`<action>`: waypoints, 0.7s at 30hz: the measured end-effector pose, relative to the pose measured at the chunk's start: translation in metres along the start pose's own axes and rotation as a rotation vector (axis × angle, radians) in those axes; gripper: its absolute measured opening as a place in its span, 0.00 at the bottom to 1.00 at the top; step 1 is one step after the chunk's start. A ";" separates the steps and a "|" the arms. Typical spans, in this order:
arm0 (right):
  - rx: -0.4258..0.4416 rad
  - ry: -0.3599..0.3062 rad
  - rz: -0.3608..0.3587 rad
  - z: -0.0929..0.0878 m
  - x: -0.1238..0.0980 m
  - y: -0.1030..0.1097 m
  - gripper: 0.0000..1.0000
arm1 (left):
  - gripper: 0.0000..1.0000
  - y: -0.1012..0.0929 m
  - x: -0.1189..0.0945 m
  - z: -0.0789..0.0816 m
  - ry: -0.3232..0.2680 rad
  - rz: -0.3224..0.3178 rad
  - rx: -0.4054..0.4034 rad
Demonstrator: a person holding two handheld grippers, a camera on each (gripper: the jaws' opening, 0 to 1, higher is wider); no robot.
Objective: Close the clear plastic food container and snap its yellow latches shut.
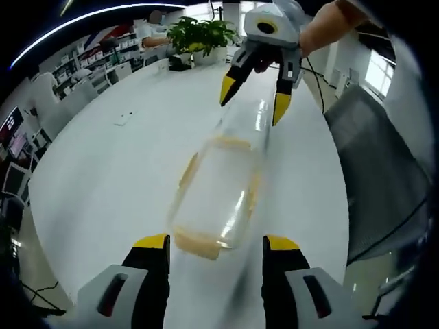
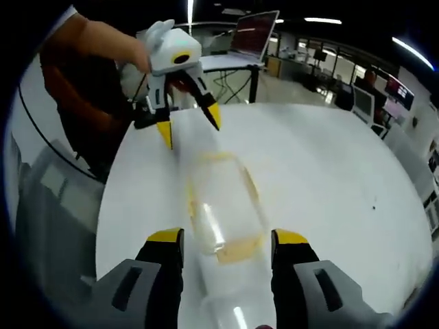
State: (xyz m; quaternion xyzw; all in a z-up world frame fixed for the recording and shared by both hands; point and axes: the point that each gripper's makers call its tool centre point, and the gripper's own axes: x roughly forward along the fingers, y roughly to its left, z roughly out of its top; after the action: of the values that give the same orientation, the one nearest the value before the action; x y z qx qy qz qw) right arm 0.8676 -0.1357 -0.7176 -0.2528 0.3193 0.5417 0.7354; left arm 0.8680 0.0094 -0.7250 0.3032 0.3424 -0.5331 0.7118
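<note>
A clear plastic food container (image 1: pixel 218 195) with yellow latches (image 1: pixel 199 245) lies lengthwise on the white table (image 1: pixel 103 178), blurred. My left gripper (image 1: pixel 216 242) is open, its yellow-tipped jaws standing either side of the container's near end. At the far end my right gripper (image 1: pixel 254 99) hangs open over a clear part that looks like the lid (image 1: pixel 255 118). In the right gripper view the container (image 2: pixel 221 199) runs away from my open right gripper (image 2: pixel 228 237). A clear part (image 2: pixel 230 301) lies between its jaws. The left gripper (image 2: pixel 190 125) stands open at the far end.
Potted plants (image 1: pixel 199 33) and a small flat object (image 1: pixel 123 118) sit on the far side of the table. A grey chair (image 1: pixel 381 171) stands to the right. A laptop on a stand (image 2: pixel 254 31) is behind, and a person's orange sleeve (image 2: pixel 82 62) holds the left gripper.
</note>
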 end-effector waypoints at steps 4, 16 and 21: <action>-0.031 0.042 0.015 -0.008 0.006 -0.001 0.48 | 0.49 0.002 0.004 0.002 0.006 -0.031 0.063; -0.116 0.147 0.068 -0.028 0.027 -0.008 0.49 | 0.48 0.008 0.015 0.002 -0.002 -0.071 0.132; -0.131 0.179 0.081 -0.034 0.034 -0.010 0.49 | 0.47 0.006 0.019 -0.004 0.007 -0.090 0.168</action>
State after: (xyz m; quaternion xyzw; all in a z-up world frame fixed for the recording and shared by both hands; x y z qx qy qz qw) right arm 0.8772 -0.1413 -0.7649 -0.3347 0.3575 0.5660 0.6632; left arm 0.8767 0.0041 -0.7423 0.3480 0.3121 -0.5903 0.6580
